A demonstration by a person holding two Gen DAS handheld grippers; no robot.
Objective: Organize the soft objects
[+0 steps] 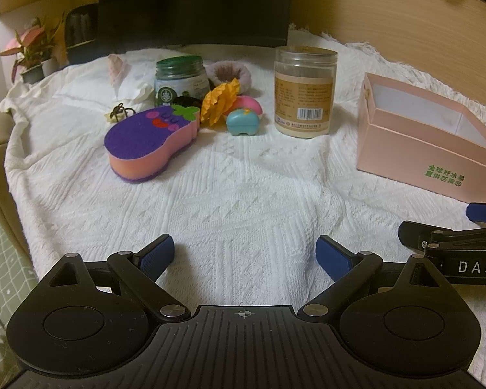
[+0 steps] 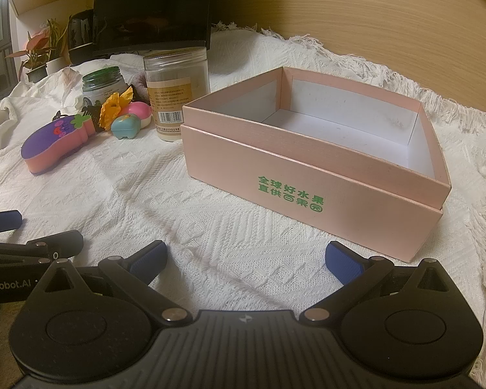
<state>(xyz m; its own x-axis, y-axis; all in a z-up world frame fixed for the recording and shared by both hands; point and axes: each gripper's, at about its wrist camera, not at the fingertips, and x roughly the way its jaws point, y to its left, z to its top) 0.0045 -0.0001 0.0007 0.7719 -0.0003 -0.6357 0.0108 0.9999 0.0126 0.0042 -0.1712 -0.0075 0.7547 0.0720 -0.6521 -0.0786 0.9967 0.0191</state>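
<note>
Beyond both spread, empty claws | sponge fronts jars, perhaps scrunchie | box right

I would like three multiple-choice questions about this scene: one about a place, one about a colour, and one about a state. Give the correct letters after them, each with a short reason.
1. Where is the eggplant-shaped sponge?
A. inside the pink box
B. on the white cloth, left of the jars
C. on top of the tall jar

2. What colour is the lid of the short jar?
A. green
B. red
C. yellow

3. What is the state of the pink box?
A. closed with a lid
B. open and holding toys
C. open with nothing inside

Answers:
1. B, it lies on the white cloth, apart from the box.
2. A, its screw lid is dark green.
3. C, the right wrist view shows only its bare white floor.
</note>
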